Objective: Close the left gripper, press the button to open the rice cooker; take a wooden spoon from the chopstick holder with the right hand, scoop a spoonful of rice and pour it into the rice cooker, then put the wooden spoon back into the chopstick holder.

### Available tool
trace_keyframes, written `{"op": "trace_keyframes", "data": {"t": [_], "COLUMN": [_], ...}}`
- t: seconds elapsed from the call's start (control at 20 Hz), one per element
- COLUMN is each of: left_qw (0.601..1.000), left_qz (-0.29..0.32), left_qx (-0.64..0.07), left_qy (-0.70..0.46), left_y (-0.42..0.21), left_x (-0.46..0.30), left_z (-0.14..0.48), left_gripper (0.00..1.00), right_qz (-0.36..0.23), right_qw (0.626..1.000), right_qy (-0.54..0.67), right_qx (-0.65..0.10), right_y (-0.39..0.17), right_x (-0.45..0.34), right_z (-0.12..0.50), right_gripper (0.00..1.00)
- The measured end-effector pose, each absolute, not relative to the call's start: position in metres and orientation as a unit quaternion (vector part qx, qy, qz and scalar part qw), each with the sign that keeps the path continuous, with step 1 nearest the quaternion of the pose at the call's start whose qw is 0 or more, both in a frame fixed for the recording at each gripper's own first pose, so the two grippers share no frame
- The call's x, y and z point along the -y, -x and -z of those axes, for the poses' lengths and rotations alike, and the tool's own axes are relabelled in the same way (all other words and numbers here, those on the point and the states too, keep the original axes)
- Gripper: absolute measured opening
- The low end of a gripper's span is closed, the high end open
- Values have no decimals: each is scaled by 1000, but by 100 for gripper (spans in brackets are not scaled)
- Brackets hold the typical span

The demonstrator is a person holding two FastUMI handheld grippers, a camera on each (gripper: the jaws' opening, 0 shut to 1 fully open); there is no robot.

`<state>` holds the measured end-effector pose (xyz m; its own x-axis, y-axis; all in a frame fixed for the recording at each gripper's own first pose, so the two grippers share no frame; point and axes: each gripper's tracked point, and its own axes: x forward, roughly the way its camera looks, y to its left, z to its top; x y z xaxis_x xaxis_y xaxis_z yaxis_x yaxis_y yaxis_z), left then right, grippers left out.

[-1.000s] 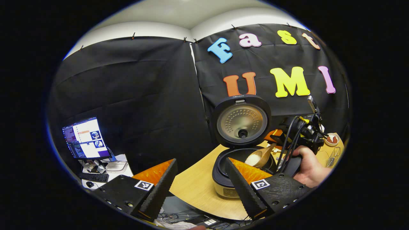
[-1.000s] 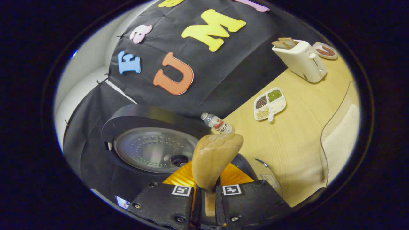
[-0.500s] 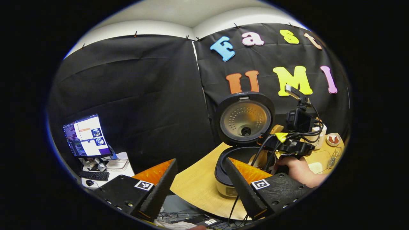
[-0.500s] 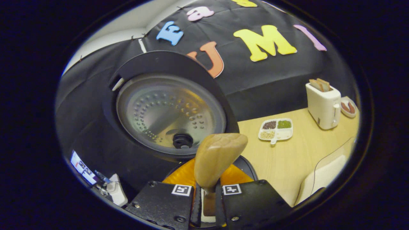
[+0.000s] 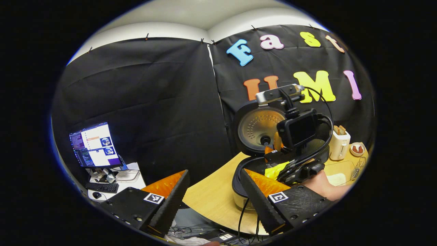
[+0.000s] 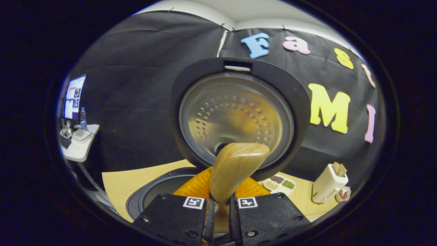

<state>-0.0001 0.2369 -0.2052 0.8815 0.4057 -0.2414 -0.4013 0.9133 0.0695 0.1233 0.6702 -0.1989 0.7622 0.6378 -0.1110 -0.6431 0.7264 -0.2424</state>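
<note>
Facing the rice cooker (image 6: 235,119) squarely now, wooden spoon (image 6: 234,171) upturned.

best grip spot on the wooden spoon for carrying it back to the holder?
Grip the wooden spoon on its narrow handle just below the bowl, coming from the handle end, as the right gripper does now: both fingers press on the handle's sides and the wide bowl stands clear above them. The rounded bowl would probably slip.

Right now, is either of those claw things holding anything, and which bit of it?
The right gripper holds the wooden spoon by its handle, just below the bowl, both fingers pinching it. The left gripper is open, holding nothing.
</note>
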Motion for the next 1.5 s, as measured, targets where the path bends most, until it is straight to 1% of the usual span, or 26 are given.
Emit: {"op": "trace_keyframes", "data": {"t": [0.05, 0.1, 0.2, 0.3, 0.4, 0.45, 0.5, 0.65, 0.7, 0.75, 0.8, 0.9, 1.1, 1.15, 1.2, 1.3, 1.5], "left_qw": [970, 969, 969, 970, 970, 971, 971, 973, 974, 976, 977, 979, 984, 985, 986, 988, 990], "left_qz": [-209, -210, -210, -211, -209, -208, -207, -197, -192, -187, -182, -168, -145, -137, -131, -121, -101], "left_qx": [-125, -126, -126, -123, -121, -120, -118, -116, -115, -113, -110, -105, -102, -102, -99, -94, -87], "left_qy": [-9, -9, -7, -8, -10, -12, -14, -20, -22, -26, -31, -36, -35, -34, -33, -37, -39], "left_y": [1, 1, 4, 5, 5, 5, 4, 2, -1, -3, -6, -11, -21, -23, -24, -27, -33], "left_x": [-237, -239, -239, -240, -238, -237, -237, -228, -224, -218, -213, -198, -172, -163, -155, -141, -114], "left_z": [205, 204, 202, 200, 199, 197, 194, 187, 184, 180, 177, 171, 164, 162, 159, 153, 143], "left_gripper": [95, 96, 96, 95, 95, 95, 96, 96, 100, 95, 96, 96, 95, 96, 96, 95, 96], "right_qz": [-349, -354, -354, -352, -359, -356, -364, -351, -344, -327, -311, -283, -245, -232, -226, -208, -165], "right_qw": [927, 925, 929, 934, 923, 913, 894, 845, 822, 808, 809, 825, 829, 834, 836, 840, 853], "right_qy": [136, 136, 108, 27, -81, -142, -207, -351, -404, -442, -458, -458, -486, -485, -487, -490, -487], "right_qx": [-9, -9, -29, -61, -110, -139, -159, -197, -206, -209, -200, -171, -131, -124, -117, -107, -95], "right_y": [-121, -118, -122, -124, -126, -133, -135, -148, -153, -161, -176, -200, -216, -220, -224, -227, -241], "right_x": [-672, -672, -667, -659, -646, -636, -627, -583, -564, -543, -518, -464, -373, -354, -336, -299, -228], "right_z": [202, 204, 205, 201, 193, 187, 178, 155, 147, 140, 132, 128, 106, 106, 104, 104, 121], "right_gripper": [18, 22, 22, 22, 22, 22, 22, 22, 22, 22, 22, 21, 21, 17, 22, 22, 21]}}
